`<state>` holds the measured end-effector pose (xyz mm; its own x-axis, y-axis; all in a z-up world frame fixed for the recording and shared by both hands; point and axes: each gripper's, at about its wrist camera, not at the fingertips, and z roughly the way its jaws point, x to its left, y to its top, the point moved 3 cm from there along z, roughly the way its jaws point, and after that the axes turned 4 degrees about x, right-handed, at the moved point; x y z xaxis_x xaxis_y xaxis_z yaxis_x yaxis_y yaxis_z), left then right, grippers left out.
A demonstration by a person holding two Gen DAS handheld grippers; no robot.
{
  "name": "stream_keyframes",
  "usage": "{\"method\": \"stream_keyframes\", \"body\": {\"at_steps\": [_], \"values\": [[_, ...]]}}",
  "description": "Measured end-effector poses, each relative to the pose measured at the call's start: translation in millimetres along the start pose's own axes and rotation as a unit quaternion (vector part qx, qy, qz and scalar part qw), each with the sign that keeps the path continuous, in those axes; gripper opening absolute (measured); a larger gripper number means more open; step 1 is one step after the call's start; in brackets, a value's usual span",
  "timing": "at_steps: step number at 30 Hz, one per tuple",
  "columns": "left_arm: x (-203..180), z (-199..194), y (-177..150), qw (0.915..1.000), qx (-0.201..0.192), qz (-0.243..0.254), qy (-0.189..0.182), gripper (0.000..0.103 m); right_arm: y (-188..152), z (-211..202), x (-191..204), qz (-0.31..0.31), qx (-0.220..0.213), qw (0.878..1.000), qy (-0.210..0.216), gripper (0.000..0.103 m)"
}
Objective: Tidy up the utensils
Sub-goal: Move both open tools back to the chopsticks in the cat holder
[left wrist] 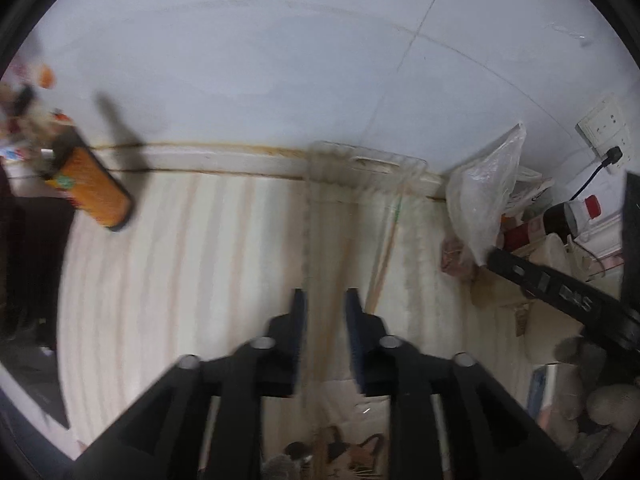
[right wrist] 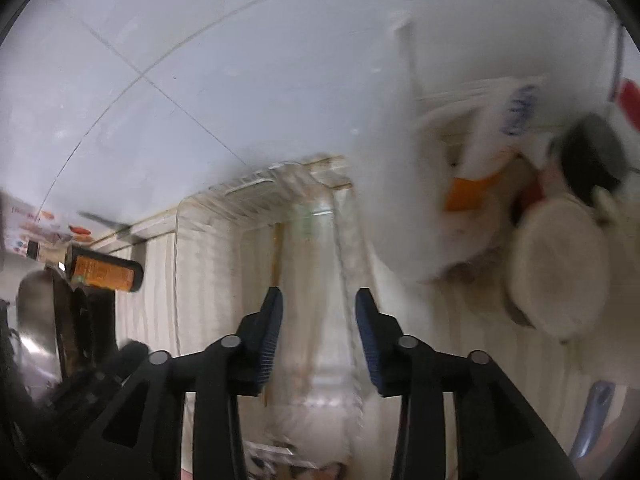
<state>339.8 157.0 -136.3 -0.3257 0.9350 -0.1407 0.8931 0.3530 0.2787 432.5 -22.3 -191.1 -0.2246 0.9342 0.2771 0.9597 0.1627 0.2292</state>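
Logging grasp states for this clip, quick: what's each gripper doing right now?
Left gripper: open, holding nothing, over the clear tray.
Right gripper: open, holding nothing; the tray lies ahead of it.

A pale tiled wall (left wrist: 248, 64) crossed by thin grout lines is seen behind a light striped wooden counter (left wrist: 180, 264), a stained seam is shown where they meet, and a white wall socket (left wrist: 606, 126) is mounted at the right.
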Motion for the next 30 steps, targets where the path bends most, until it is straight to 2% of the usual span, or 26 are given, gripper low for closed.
{"method": "stream_keyframes", "body": {"at_steps": [1,2,3,4,7,9,14,18,20,21,23,25,26,27,28,30], "values": [[2.5,-8.7,-6.6,0.9998,-0.014,-0.001,0.011,0.045,-10.9,-11.7,-2.4,0.000,-0.007,1.000,-0.004,0.055],[5.6,-20.0,-17.1,0.9991,-0.032,-0.002,0.028,0.055,-21.2,-19.1,-5.1,0.002,-0.012,1.000,-0.004,0.056],[9.3,-26.2,-22.7,0.9983,-0.045,-0.005,0.038,0.076,-33.5,-25.2,-11.3,0.003,-0.015,1.000,-0.004,0.057],[13.0,-33.1,-30.8,0.9971,-0.058,-0.009,0.048,0.089,-41.4,-30.0,-15.6,0.006,-0.013,1.000,-0.004,0.058],[25.7,-45.2,-60.3,0.9937,-0.080,-0.021,0.076,0.103,-80.5,-33.2,-31.4,0.011,0.004,1.000,0.012,0.058],[31.9,-43.2,-83.5,0.9916,-0.076,-0.023,0.102,0.103,-110.2,-20.8,-38.2,0.005,0.024,1.000,0.010,0.058],[47.7,-16.7,-141.2,0.9832,-0.040,-0.049,0.171,0.103,-176.0,34.8,-42.3,-0.008,0.104,0.994,0.025,0.058],[52.9,8.6,-183.4,0.9769,0.005,-0.064,0.204,0.103,-212.7,76.0,-35.0,-0.030,0.147,0.988,0.024,0.047],[52.2,19.2,-204.5,0.9761,0.025,-0.068,0.205,0.102,-224.9,90.0,-27.6,-0.051,0.161,0.985,0.019,0.044],[50.5,23.3,-211.7,0.9760,0.032,-0.066,0.205,0.099,-227.6,85.2,-23.6,-0.065,0.144,0.987,0.011,0.043],[43.8,30.3,-223.7,0.9780,0.046,-0.062,0.194,0.091,-234.6,87.7,-13.4,-0.107,0.146,0.983,-0.011,0.031],[33.3,40.9,-233.3,0.9828,0.065,-0.054,0.164,0.067,-236.4,87.1,-10.4,-0.136,0.135,0.981,-0.037,0.006],[24.8,48.5,-238.1,0.9859,0.081,-0.049,0.138,0.059,-236.9,85.6,-14.7,-0.136,0.135,0.980,-0.047,0.006],[18.8,53.7,-241.1,0.9872,0.091,-0.044,0.123,0.040,-236.9,84.0,-19.7,-0.133,0.134,0.980,-0.057,0.006],[10.9,60.9,-243.7,0.9890,0.103,-0.037,0.099,0.028,-236.5,81.8,-27.7,-0.128,0.133,0.981,-0.064,0.006],[-1.7,73.6,-245.7,0.9897,0.119,-0.023,0.076,0.027,-235.4,77.4,-45.2,-0.109,0.137,0.983,-0.061,0.006]]}}
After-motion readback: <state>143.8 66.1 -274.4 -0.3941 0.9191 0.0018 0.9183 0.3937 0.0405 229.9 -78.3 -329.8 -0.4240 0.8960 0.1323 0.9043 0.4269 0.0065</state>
